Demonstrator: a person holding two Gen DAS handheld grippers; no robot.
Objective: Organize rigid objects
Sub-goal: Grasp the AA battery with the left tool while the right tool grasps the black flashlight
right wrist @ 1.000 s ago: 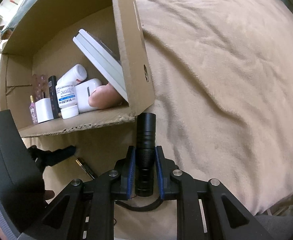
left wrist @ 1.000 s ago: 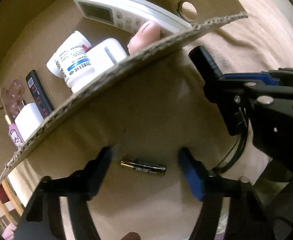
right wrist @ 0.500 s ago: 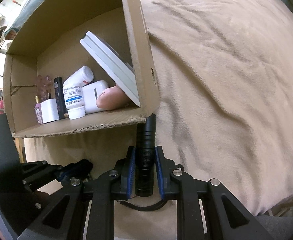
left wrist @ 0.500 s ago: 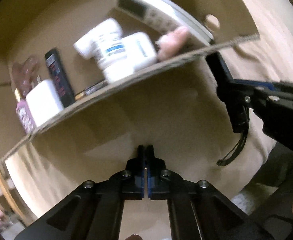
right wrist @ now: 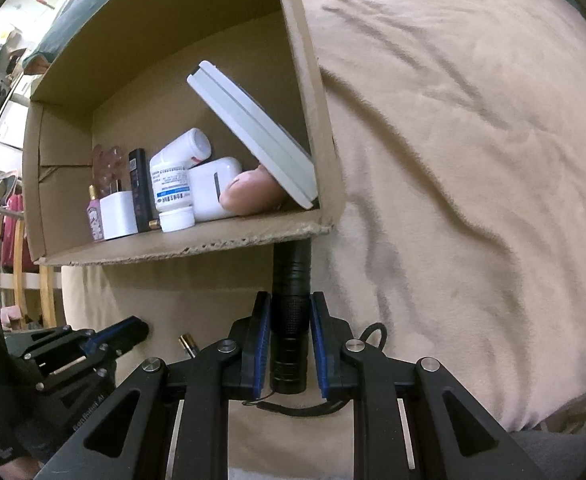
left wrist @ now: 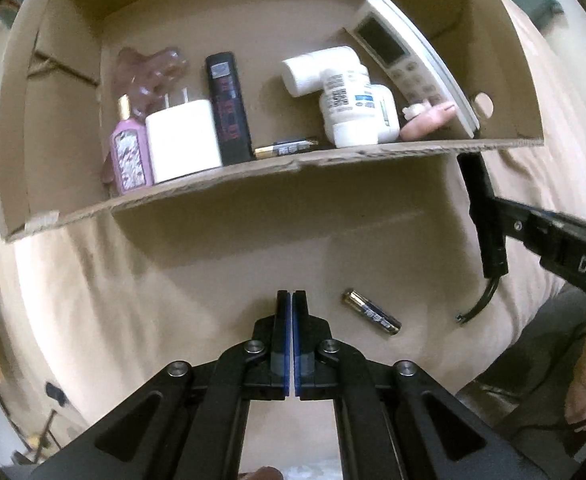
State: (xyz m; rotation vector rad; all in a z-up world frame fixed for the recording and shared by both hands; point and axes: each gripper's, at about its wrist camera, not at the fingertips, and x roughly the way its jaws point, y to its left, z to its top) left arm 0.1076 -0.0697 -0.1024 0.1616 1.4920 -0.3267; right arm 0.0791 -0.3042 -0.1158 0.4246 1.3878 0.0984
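Note:
An AA battery (left wrist: 371, 317) lies on the beige cloth just right of my left gripper (left wrist: 292, 298), which is shut with nothing in it. Only the battery's end (right wrist: 187, 342) shows in the right wrist view, next to the left gripper (right wrist: 125, 330). My right gripper (right wrist: 290, 300) is shut on a black flashlight (right wrist: 291, 320), whose head reaches under the front wall of the cardboard box (right wrist: 173, 250). From the left wrist view the flashlight (left wrist: 483, 216) hangs at the box's right corner. A second battery (left wrist: 285, 147) lies inside the box (left wrist: 373, 150).
The box holds a white remote (left wrist: 409, 60) leaning on its right wall, white pill bottles (left wrist: 349, 108), a black remote (left wrist: 229, 108), a white charger (left wrist: 183, 140), a pink perfume bottle (left wrist: 129, 156) and a pink finger-shaped object (left wrist: 429, 116). Beige cloth (right wrist: 473, 160) spreads to the right.
My left jaws closed on nothing; the battery that lay between them now lies to their right. The left hand drew back from the box, so its inside shows. The right gripper kept still.

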